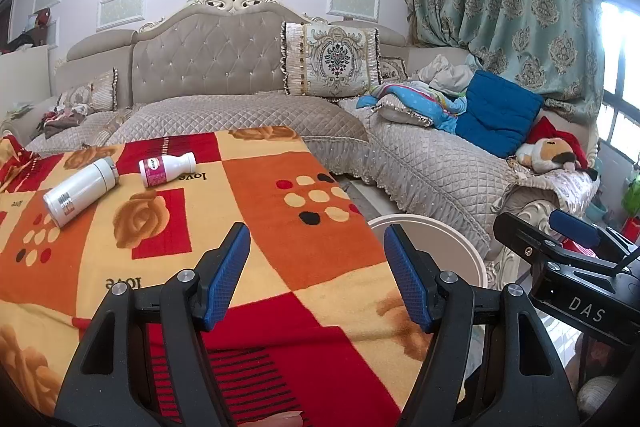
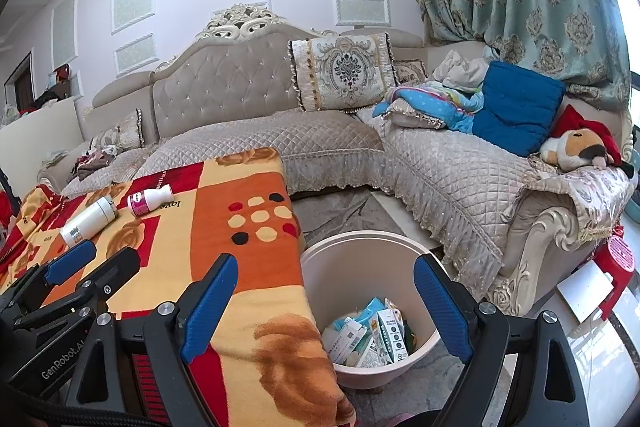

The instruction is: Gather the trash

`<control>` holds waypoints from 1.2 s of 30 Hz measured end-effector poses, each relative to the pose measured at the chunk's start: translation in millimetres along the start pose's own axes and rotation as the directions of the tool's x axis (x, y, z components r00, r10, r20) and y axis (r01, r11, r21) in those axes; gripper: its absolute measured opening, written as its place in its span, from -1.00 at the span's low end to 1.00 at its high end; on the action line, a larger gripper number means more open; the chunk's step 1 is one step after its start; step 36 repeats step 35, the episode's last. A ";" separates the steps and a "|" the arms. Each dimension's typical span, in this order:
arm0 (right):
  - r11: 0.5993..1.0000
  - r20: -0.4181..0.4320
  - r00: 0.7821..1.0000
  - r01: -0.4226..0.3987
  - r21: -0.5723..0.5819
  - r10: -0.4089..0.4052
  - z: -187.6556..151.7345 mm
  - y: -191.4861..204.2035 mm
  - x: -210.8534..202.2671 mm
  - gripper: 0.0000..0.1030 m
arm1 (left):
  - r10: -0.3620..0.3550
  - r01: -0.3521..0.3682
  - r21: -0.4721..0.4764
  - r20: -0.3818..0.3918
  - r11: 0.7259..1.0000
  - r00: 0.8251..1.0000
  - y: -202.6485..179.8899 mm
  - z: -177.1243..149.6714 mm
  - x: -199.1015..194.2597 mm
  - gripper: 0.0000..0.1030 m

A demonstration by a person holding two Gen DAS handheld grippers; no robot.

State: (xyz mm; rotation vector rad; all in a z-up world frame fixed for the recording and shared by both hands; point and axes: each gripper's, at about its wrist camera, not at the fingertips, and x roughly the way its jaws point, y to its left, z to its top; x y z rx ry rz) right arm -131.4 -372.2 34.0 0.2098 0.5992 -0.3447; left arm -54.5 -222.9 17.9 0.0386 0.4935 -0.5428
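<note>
- The left gripper [image 1: 316,267] stood with its blue-padded jaws spread and nothing between them, hovering above the patterned blanket [image 1: 256,195] that covered the table.
- The right gripper [image 2: 324,307] was likewise spread and empty, poised over the rim of the pale bin [image 2: 320,255] on the floor beside the table.
- Two pieces of trash lay on their sides on the far left part of the blanket: a white cylindrical bottle [image 1: 80,193] and, just beside it, a smaller white bottle with a pink label [image 1: 166,169]. The two were close together but did not appear to touch.
- The bin already held cartons and wrappers [image 2: 368,335], so the task appeared partly done, with the two bottles left to collect.
- Both bottles looked like light, probably empty plastic with smooth, rounded walls; this is a judgement, since their contents could not be seen.
- Lying on soft fabric, each would likely roll if nudged from the side, and a thin wall might dent under a hard squeeze.
- The surest hold would be across the middle of the body, jaws set square to the long axis, rather than at the narrow neck or cap.
- The sofa [image 1: 240,115] behind the table played no part.
</note>
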 end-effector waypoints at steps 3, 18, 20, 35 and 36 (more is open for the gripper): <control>1.000 -0.004 1.000 -0.001 -0.003 0.001 -0.1 0.1 0.5 0.71 | -0.002 0.002 0.003 -0.003 1.000 1.000 -0.2 -1.9 1.6 0.33; 1.000 -0.012 1.000 0.000 -0.004 0.000 -2.6 -2.8 2.0 0.72 | 0.000 0.001 0.022 -0.008 1.000 1.000 -5.8 -7.5 2.0 0.33; 1.000 -0.012 1.000 0.001 -0.005 -0.001 -2.8 -2.7 1.7 0.72 | -0.002 0.002 0.020 -0.008 1.000 1.000 -5.9 -7.6 2.2 0.33; 1.000 -0.034 0.999 0.009 0.000 -0.009 -6.1 -6.1 8.4 0.72 | -0.035 0.035 0.001 -0.035 0.999 0.999 -6.1 -9.6 10.6 0.33; 1.000 -0.034 0.999 0.009 0.000 -0.009 -6.1 -6.1 8.4 0.72 | -0.035 0.035 0.001 -0.035 0.999 0.999 -6.1 -9.6 10.6 0.33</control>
